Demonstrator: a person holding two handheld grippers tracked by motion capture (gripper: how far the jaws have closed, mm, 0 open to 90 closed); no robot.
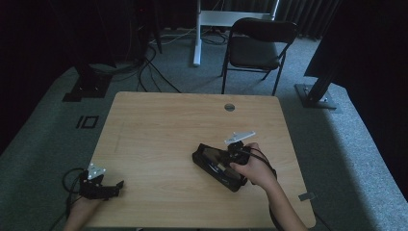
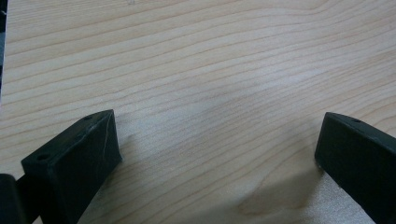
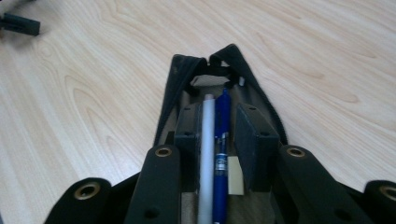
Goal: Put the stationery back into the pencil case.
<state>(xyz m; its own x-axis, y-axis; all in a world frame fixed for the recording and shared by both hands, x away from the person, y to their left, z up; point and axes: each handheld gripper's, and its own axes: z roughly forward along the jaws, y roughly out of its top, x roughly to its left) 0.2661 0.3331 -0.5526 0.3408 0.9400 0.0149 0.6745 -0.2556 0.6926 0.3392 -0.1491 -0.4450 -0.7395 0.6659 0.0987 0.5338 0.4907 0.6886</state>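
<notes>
Right gripper (image 3: 219, 140), centre of the right gripper view, has its jaws down inside an open black fabric pencil case (image 3: 219, 74), set around a grey pen (image 3: 206, 154) and a blue pen (image 3: 221, 140) lying side by side; whether they actually pinch is unclear, since a gap shows beside the blue pen. In the high view the case (image 1: 211, 161) sits right of centre on the light wooden table (image 1: 163, 125). Judged: pens light, stiff, slick, likely to roll; best taken mid-barrel, both together. Case soft, floppy. Left gripper (image 1: 103, 185), lower left of the high view, jaws wide apart, empty over bare wood.
</notes>
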